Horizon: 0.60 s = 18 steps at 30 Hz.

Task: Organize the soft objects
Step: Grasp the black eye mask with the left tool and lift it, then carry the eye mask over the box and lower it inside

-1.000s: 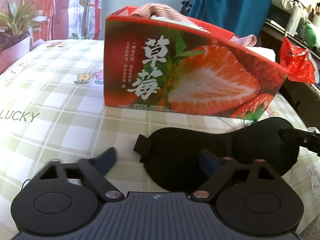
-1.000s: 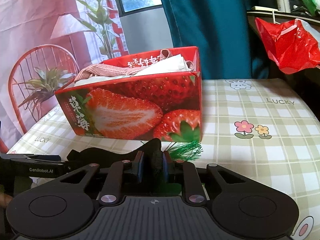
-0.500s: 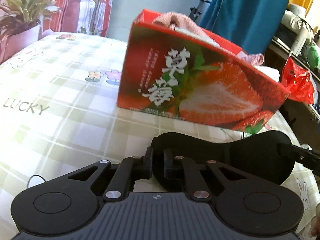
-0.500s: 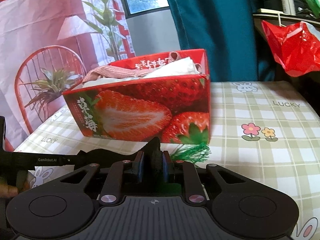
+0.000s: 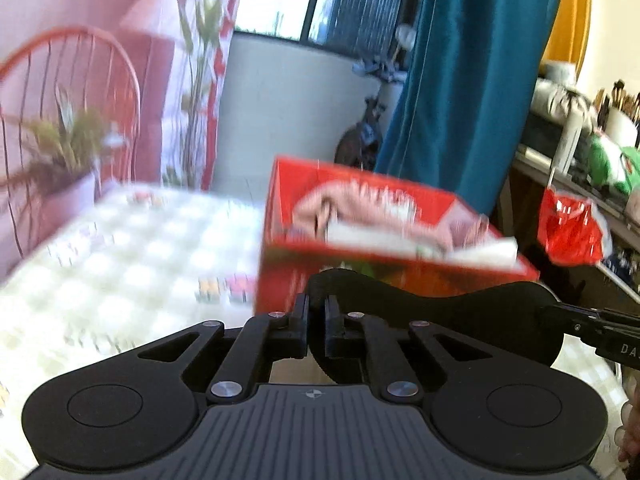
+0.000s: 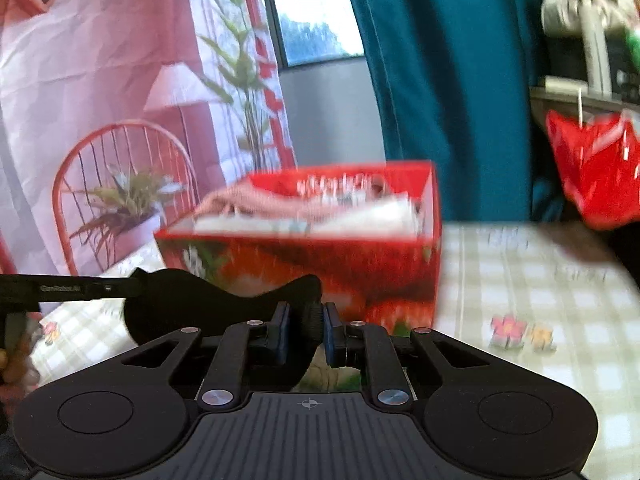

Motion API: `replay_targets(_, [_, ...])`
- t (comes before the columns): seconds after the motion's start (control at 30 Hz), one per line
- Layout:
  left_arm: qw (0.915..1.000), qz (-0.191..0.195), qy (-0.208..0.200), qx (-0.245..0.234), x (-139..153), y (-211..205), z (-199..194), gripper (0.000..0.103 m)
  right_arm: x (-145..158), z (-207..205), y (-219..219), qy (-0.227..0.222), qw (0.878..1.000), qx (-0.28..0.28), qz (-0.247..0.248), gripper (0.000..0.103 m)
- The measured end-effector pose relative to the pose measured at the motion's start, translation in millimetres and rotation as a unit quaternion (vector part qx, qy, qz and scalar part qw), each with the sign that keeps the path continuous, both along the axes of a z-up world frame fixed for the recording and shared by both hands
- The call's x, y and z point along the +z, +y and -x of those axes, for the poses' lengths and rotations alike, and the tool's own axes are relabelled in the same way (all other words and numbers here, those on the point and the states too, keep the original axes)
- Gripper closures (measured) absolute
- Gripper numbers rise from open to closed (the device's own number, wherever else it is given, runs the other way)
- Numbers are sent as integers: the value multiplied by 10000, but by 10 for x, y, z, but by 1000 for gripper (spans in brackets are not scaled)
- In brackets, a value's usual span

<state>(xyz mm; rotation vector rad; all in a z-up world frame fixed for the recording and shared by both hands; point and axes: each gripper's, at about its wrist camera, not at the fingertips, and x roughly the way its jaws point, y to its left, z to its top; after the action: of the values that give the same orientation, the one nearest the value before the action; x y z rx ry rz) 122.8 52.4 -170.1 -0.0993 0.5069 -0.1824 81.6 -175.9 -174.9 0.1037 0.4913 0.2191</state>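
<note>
Both grippers point slightly downward toward the strawberry box (image 5: 384, 240), holding a black sleep mask (image 5: 472, 316) stretched between them, off the checked tablecloth (image 5: 132, 264) & level w/ the box's near wall. Left gripper (image 5: 317, 320): jaws have just been closing, now pinched on the mask's left end. Right gripper (image 6: 305, 334): jaws pressed onto the mask's right end, blue pads (image 6: 282, 332) squeezing the bunched fabric. Box sits near the cloth's far edge, stuffed w/ pink cloth (image 6: 256, 204) & white items. Views are motion-blurred. A bit of the person's hand (image 6: 12, 364) shows at the right view's left edge.
</note>
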Motion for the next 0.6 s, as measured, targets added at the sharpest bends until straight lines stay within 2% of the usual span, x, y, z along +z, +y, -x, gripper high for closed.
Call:
replay_targets(0.07, [9997,-93,-231,24,164,3,-7,101,117,-23,14,-199,9998,41,44,88])
replay_targets(0.2, [9980,-161,-614,18,426,-23,-68,101,358,-99,25,-548,9984,119,92,89])
replay_targets(0.43, [9950,-279,-955,-33,669,-134,-322,101,683,-393,-37,-857,9962,138,115,89])
replay_targets(0.6, [9945,-283,-1005,-12,794,-226,-643,101,858,-663,-18,-1013,9943,169,298,89])
